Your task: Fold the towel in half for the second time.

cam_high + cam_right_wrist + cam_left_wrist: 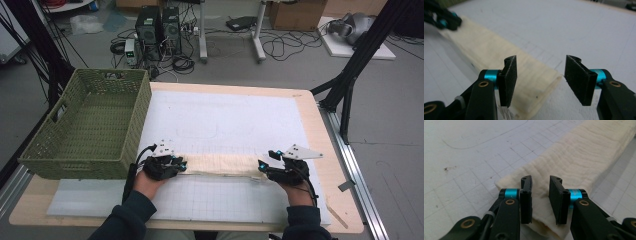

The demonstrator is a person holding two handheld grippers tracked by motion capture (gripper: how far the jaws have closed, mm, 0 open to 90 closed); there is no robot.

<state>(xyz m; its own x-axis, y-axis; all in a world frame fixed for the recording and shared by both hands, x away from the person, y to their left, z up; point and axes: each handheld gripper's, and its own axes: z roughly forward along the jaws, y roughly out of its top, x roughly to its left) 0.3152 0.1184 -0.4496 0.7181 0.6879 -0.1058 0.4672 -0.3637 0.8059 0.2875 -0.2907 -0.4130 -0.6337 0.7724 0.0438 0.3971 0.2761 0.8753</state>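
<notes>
High view: folded cream cloth (220, 165) flat on grid mat (225, 115), between grippers. Left gripper (540, 195) unclenched, straddling cloth end; right gripper (540, 77) released, over corner. Risk: pinching top layer only, fold slipping apart.

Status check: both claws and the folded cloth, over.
Left claw open over the cream cloth's left end. Right claw open at its right end, no grip. Cloth folded into a long strip, flat on white mat. Green basket off left, nothing blocking.
</notes>
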